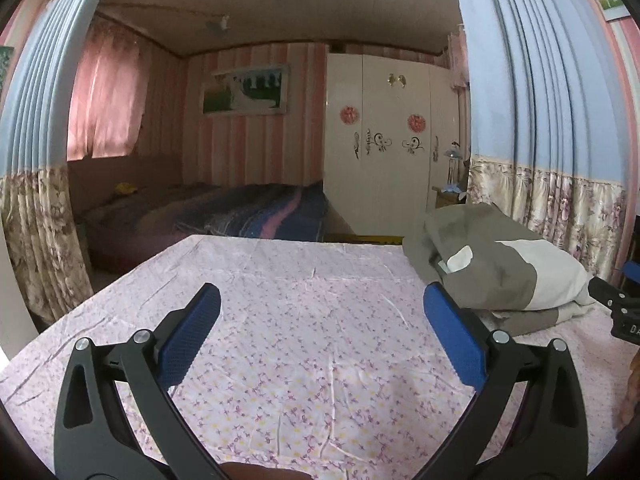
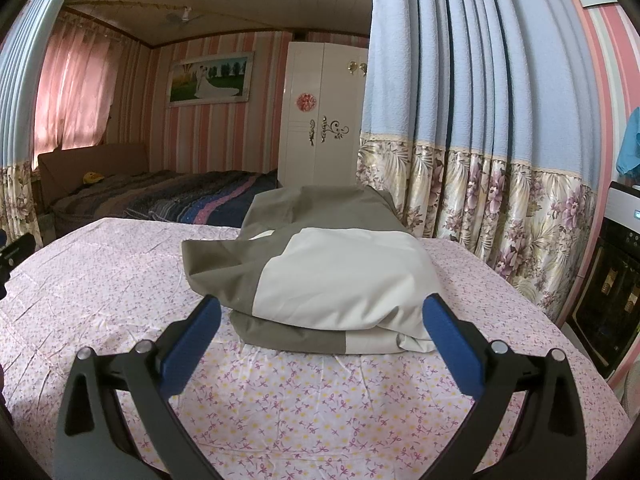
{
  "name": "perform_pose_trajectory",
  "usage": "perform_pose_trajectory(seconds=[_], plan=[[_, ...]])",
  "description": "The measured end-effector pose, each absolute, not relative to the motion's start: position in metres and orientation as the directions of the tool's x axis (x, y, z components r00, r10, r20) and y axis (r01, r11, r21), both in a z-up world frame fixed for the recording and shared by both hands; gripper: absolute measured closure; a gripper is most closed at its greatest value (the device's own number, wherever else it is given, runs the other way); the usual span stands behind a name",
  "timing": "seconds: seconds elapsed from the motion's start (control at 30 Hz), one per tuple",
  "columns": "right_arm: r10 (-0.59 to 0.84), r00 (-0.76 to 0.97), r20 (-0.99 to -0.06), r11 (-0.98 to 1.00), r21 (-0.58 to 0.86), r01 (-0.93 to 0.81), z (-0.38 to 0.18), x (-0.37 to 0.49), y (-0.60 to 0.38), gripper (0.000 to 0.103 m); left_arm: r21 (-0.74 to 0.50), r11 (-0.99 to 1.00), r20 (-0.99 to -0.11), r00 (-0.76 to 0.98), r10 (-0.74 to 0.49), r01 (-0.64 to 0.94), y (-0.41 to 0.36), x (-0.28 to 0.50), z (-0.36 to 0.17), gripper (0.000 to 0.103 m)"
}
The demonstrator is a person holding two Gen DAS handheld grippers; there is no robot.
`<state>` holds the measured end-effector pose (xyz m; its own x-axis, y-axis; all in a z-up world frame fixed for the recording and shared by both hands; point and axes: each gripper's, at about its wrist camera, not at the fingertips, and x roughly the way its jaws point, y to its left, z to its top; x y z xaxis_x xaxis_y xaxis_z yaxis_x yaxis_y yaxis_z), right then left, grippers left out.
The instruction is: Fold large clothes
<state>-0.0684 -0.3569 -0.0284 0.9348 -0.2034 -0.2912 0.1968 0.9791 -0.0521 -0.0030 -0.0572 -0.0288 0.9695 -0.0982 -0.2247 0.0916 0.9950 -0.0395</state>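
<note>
A folded olive-grey and cream garment (image 2: 320, 276) lies in a thick stack on the table with the pink floral cloth (image 2: 120, 280). It also shows in the left wrist view (image 1: 492, 264), at the right. My right gripper (image 2: 322, 312) is open and empty, its blue pads either side of the stack's near edge, just short of it. My left gripper (image 1: 322, 308) is open and empty above the bare cloth (image 1: 300, 320), left of the garment. The right gripper's black body (image 1: 620, 308) shows at the right edge of the left wrist view.
Blue and floral curtains (image 2: 480, 140) hang close behind the table on the right. A bed (image 2: 180, 196) and a white wardrobe (image 2: 320, 120) stand beyond. A dark appliance (image 2: 612, 292) stands at the far right.
</note>
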Motion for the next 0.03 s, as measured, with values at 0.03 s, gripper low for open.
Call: perform_pose_trajectory(seconds=[0.03], plan=[[-0.203, 0.935, -0.291, 0.979, -0.052, 0.197, -0.0289, -0.0683, -0.3575, 0.002, -0.042, 0.995, -0.221, 0.971, -0.095, 0.088, -0.056, -0.0035, -0.0285, 0.003]])
